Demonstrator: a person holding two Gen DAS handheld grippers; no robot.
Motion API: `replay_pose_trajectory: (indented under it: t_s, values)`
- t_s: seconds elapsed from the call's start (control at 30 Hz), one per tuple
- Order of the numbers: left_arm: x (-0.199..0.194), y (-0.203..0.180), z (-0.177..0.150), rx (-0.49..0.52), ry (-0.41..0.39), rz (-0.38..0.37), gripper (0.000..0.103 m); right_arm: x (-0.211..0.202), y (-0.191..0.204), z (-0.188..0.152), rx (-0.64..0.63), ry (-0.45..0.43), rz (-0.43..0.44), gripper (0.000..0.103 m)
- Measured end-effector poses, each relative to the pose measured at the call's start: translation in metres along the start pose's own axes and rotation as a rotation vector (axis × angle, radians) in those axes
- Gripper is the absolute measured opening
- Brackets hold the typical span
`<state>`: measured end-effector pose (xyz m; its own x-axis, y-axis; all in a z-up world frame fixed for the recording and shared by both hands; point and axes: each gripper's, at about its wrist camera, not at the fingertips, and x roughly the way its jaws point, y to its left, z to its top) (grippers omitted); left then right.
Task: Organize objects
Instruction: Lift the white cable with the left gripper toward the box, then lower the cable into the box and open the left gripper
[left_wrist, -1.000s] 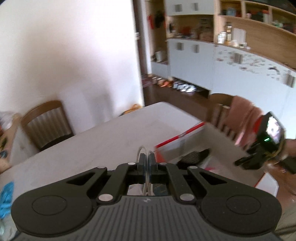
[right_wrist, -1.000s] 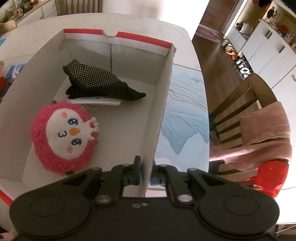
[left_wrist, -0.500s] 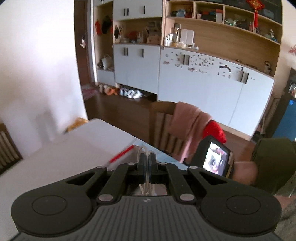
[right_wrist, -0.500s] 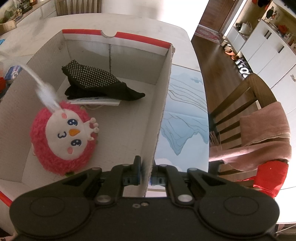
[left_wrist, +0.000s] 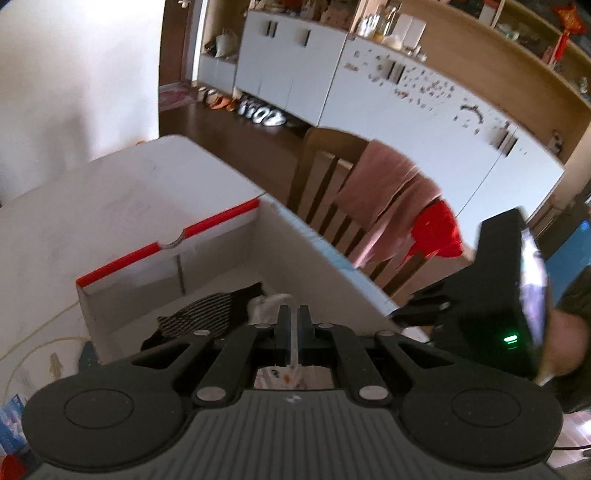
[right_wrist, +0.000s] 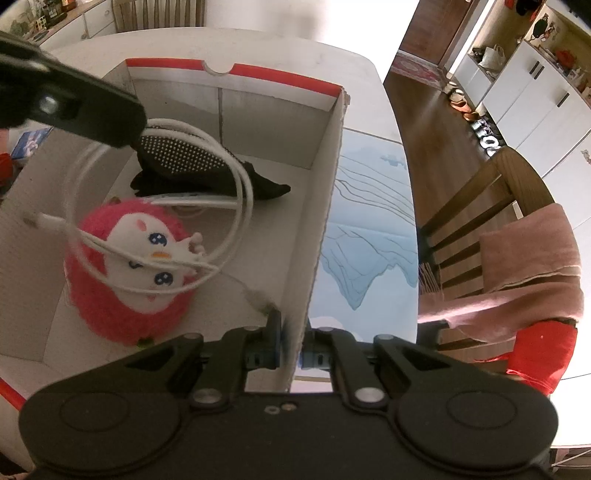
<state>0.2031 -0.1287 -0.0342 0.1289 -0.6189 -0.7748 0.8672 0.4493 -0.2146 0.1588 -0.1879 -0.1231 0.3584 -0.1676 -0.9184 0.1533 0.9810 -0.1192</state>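
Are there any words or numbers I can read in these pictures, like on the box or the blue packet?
None can be read.
cardboard box: red rim only, no print visible.
blue packet: print too blurred to read.
cabinet doors: small stickers, too blurred to read.

Box (right_wrist: 325, 206) open above, plush (right_wrist: 129, 273) and sock (right_wrist: 184, 162) crowding floor, right side bare

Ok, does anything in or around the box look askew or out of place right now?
Nothing spilled or damaged. The one loose thing is the white cable: pinched by the left gripper, it dangles in loops over the pink plush toy, not yet lying in the box. The right gripper clamps the box's side wall.
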Motion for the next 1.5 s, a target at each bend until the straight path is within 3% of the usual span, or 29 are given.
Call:
replay_pose_trajectory:
  t_s: [0.33,0.77,1.03,1.27,1.5]
  values:
    - [0.007,0.001,-0.023,0.041,0.055,0.047,0.002,0.001,0.001,0.000,-0.006,0.000,-0.002,0.006]
    - [-0.030,-0.001,-0.029,0.020,0.004,0.112,0.003,0.001,0.002,-0.001,-0.024,0.001,0.004,0.006]
    - [-0.062,0.006,-0.045,-0.061,-0.046,0.153,0.004,0.001,0.001,-0.001,-0.044,0.002,0.014,0.006]
    - [-0.098,0.013,-0.067,-0.123,-0.101,0.229,0.009,0.001,0.001,-0.001,-0.062,0.001,0.023,0.006]
    - [-0.138,0.044,-0.102,-0.219,-0.117,0.321,0.009,0.001,0.000,-0.001,-0.064,0.003,0.025,0.006]
